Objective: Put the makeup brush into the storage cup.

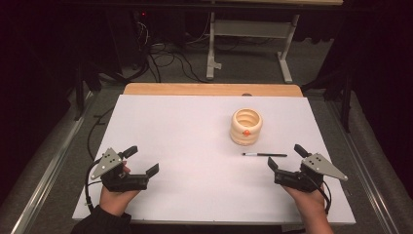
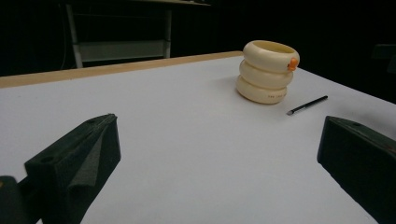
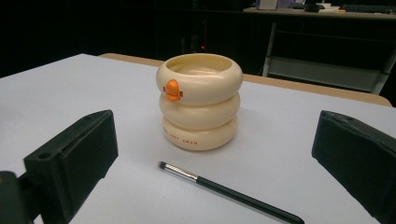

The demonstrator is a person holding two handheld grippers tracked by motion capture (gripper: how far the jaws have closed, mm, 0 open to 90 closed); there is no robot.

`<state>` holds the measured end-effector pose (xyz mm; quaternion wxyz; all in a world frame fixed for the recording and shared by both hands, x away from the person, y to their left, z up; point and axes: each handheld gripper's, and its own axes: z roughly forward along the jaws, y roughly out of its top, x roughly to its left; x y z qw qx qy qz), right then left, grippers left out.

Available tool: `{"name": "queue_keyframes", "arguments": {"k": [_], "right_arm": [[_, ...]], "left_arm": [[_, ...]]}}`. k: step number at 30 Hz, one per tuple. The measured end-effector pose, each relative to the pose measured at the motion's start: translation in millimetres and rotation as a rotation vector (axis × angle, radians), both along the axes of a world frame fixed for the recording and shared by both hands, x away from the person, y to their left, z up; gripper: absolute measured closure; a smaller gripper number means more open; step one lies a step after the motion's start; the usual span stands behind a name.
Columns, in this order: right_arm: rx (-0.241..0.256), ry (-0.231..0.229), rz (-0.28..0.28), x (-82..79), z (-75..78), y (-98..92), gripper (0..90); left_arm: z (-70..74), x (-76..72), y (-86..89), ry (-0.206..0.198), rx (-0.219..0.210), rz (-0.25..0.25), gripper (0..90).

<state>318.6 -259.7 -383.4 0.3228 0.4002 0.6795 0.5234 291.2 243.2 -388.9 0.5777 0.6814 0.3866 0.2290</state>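
High view: A white rectangular table surface point(image 1: 195, 146) with a light wooden strip along its far edge carries two items. A cream-coloured ribbed holder shaped as three stacked rings, with a small orange beak on its side point(image 1: 246, 126), stands upright on the right half of the surface. A slim black brush with a silver ferrule point(image 1: 264, 155) lies flat just in front of the holder, apart from it, its length running left to right. The left gripper point(image 1: 142, 160) is held in a hand at the near left of the surface, jaws spread wide with nothing between them, well apart from both items. The right gripper point(image 1: 286, 156) is held in a hand at the near right, jaws also spread wide and holding nothing; its far jaw tip is near the right end of the brush but not touching it. A grey floor with dark cables and a pale metal frame point(image 1: 251, 44) lie beyond the table.

Left gripper view: The two black jaws stand far apart at the bottom corners, with bare white surface between them. The holder point(image 2: 267, 71) stands farther off to the upper right, beak facing right. The brush point(image 2: 307, 105) lies just right of it, slanted.

Right gripper view: The jaws stand wide apart and grip nothing. The holder point(image 3: 199, 100) stands upright between and beyond them, beak facing the camera's left. The brush point(image 3: 229, 191) lies flat in front of the holder, in the space ahead of the jaws, bristle end toward the left.
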Motion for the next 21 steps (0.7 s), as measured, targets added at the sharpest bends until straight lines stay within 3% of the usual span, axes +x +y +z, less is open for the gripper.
{"name": "queue_keyframes", "arguments": {"k": [21], "right_arm": [[-0.007,-0.013,0.042,-2.1,0.1,4.4,1.1]], "left_arm": [[0.1,0.4,-2.0,-0.004,0.011,-0.009,0.0]]}}
